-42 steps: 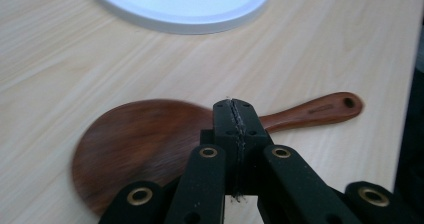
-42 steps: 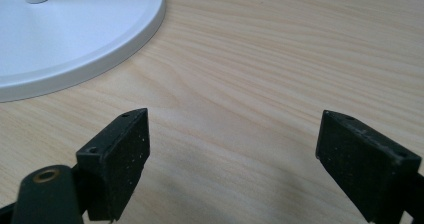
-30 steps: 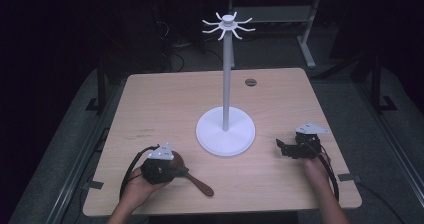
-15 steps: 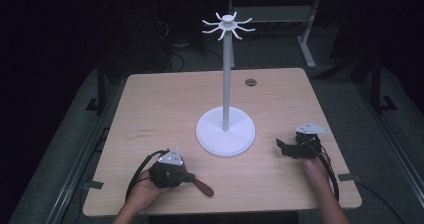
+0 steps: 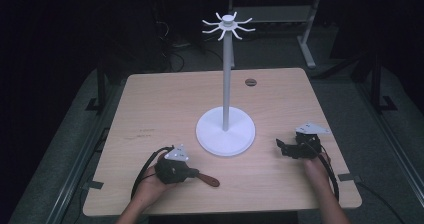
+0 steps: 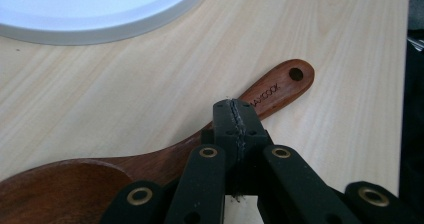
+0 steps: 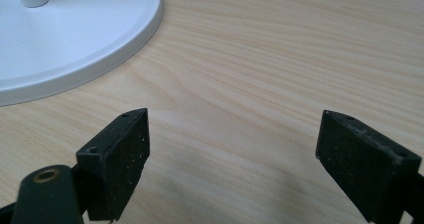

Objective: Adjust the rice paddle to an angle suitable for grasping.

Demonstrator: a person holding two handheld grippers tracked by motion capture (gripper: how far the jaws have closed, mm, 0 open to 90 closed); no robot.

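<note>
A dark wooden spoon (image 5: 210, 180) lies flat near the table's front edge, its holed handle end (image 6: 280, 86) pointing away from me. My left gripper (image 5: 194, 174) is low over the handle, and its pads (image 6: 234, 115) are pressed together with nothing seen between them. The spoon's bowl (image 6: 60, 184) shows at the lower left of the left gripper view. My right gripper (image 5: 281, 146) rests at the front right, pointing toward the stand. Its jaws (image 7: 232, 149) are wide apart over bare wood.
A white stand with a round base (image 5: 225, 134), a tall pole and a crown of hooks (image 5: 228, 25) is at the table's middle. Its base rim (image 6: 100, 31) (image 7: 75, 59) lies close to both grippers. A small dark grommet (image 5: 250, 82) sits at the far edge.
My left hand has shifted a little to the right and nearer the front edge, over the spoon. The right hand and the stand have not moved.
</note>
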